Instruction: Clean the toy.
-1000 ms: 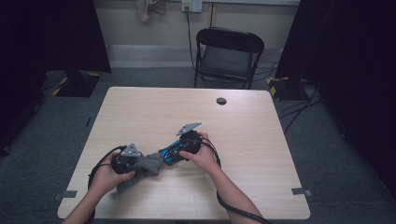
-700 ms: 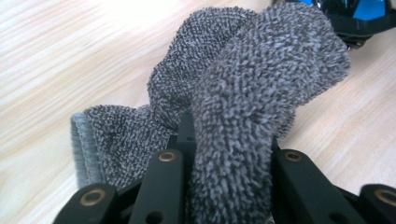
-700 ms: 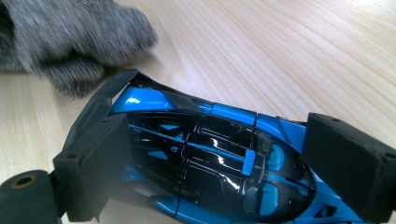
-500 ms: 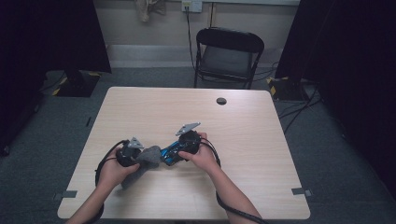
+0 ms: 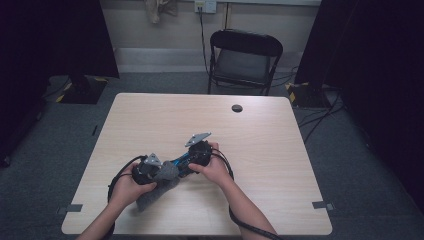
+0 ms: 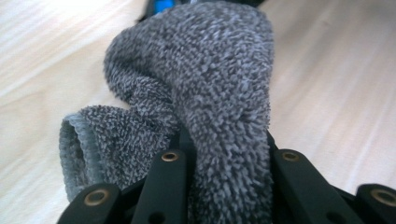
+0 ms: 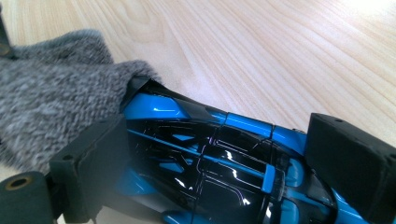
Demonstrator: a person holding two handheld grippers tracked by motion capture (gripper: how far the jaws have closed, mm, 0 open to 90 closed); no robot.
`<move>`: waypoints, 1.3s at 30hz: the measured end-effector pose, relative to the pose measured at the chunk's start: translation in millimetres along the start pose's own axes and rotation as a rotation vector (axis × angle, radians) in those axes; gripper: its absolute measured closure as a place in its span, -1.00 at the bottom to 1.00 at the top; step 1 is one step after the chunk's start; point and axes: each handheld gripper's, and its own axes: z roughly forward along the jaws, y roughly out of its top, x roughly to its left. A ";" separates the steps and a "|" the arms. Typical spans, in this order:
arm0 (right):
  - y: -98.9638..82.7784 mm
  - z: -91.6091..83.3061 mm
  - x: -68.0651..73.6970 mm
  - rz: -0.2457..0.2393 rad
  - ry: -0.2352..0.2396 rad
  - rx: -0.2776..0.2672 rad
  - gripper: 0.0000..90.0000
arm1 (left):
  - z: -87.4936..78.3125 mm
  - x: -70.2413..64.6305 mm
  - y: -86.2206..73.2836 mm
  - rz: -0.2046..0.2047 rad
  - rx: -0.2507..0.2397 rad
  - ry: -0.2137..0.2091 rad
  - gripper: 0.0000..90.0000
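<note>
Left tool, jaws just closing, pinches the grey cloth and has carried it toward 3 o'clock against the blue toy car, clamped by the right tool, lower-centre worktop; wiping appears underway.

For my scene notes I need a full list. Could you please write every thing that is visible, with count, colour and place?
Cloth: one, grey, fluffy, near the front left of the table, clamped in the left tool and draped over one end of the blue object.
Blue object: one, glossy blue and black, between the jaws of the right tool, which are shut on it.
Table: one, light wood, centre of the room.
Round cap: one, black, set in the table near its far edge.
Folding chair: one, black, behind the table.
Left tool: one, black, in the person's left hand.
Right tool: one, black, in the right hand.
</note>
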 end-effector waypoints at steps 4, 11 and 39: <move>1.4 0.2 -0.2 0.004 0.002 0.011 -0.86 | 3.0 -8.1 2.9 0.020 0.002 -0.020 0.66; -0.4 0.1 -0.1 0.002 0.001 -0.004 -0.86 | 7.2 -18.9 7.0 0.063 0.012 -0.075 0.66; -2.1 0.1 0.8 0.006 -0.002 -0.017 -0.86 | 3.5 34.9 13.1 -0.118 0.007 0.151 0.63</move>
